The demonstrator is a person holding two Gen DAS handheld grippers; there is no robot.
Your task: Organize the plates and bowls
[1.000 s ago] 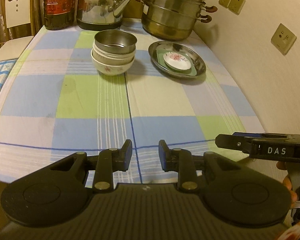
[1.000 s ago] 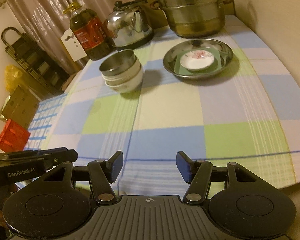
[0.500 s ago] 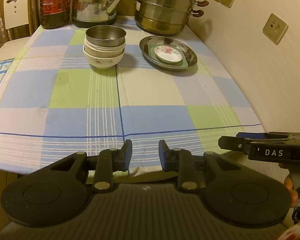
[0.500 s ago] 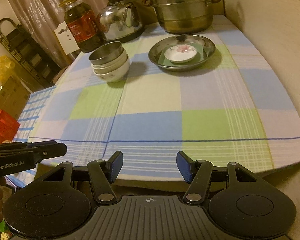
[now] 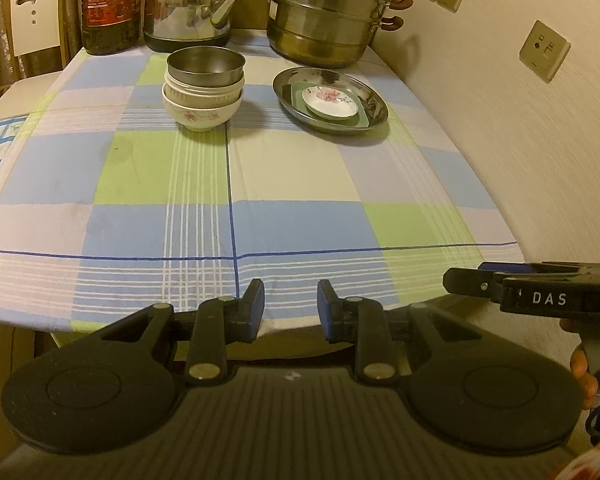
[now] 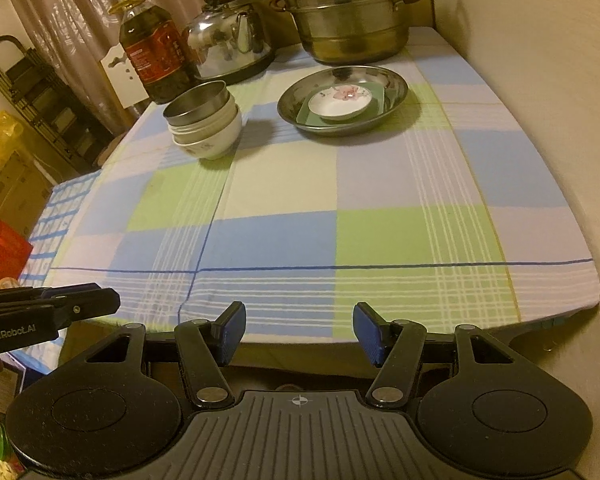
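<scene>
Both hand-held grippers are held at the near edge of a counter [image 5: 300, 168] covered in blue, green and white checked cloth. The left hand-held gripper [image 5: 290, 309] is narrowly parted and empty; the right hand-held gripper [image 6: 299, 330] is spread wider, also empty. Far across, a steel bowl is nested atop stacked white ceramic bowls [image 5: 203, 88], beside a round steel plate [image 5: 374, 98] carrying a green square dish and a small flowered white saucer [image 5: 330, 102].

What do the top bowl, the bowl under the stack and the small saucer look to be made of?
Top bowl: likely stainless steel, brushed grey with dull reflections. Bottom bowl: probably glazed ceramic, cream with a pink flower print. Small saucer: glossy white ceramic by its look, with a pink flower.
</scene>
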